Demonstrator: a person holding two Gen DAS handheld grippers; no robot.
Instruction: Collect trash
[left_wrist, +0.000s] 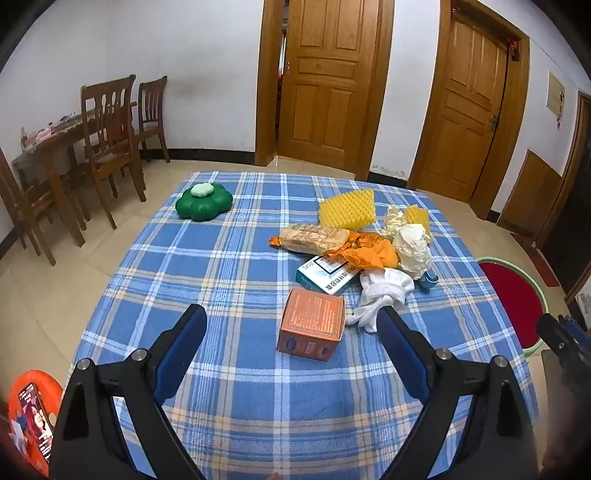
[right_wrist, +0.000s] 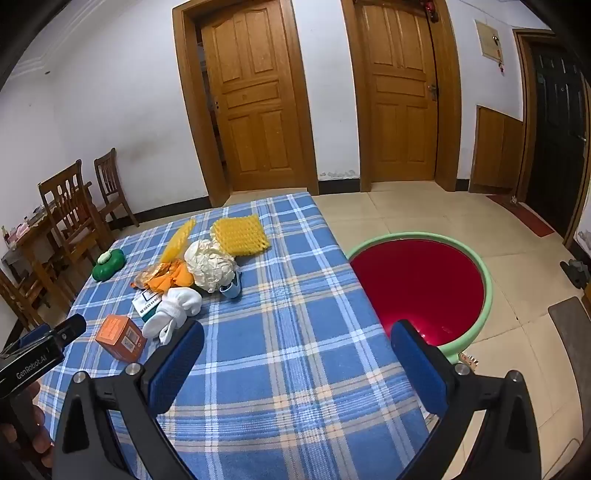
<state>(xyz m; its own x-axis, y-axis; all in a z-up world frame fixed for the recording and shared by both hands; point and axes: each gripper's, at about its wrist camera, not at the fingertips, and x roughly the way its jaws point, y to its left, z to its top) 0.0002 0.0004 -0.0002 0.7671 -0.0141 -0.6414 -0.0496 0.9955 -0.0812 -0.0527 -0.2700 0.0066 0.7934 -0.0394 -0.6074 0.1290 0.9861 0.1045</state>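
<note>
Trash lies in a heap on the blue plaid table (left_wrist: 240, 258) (right_wrist: 295, 314): an orange carton (left_wrist: 312, 328) (right_wrist: 120, 336), a teal-and-white box (left_wrist: 325, 275), white cloth (left_wrist: 380, 291) (right_wrist: 173, 310), crumpled cream paper (left_wrist: 412, 247) (right_wrist: 210, 266), an orange wrapper (left_wrist: 369, 253) (right_wrist: 170, 277), a biscuit pack (left_wrist: 314, 238) and yellow foam pads (left_wrist: 347, 208) (right_wrist: 240, 234). My left gripper (left_wrist: 293, 323) is open, low over the table, with the carton just ahead between its fingers. My right gripper (right_wrist: 297, 345) is open and empty over the table's right edge.
A red basin with a green rim (right_wrist: 487, 291) (left_wrist: 537, 291) sits on the floor right of the table. A green flower-shaped object (left_wrist: 203, 201) (right_wrist: 109, 266) rests far left. Wooden chairs (left_wrist: 110, 147) stand left. An orange bin (left_wrist: 26, 406) sits at lower left.
</note>
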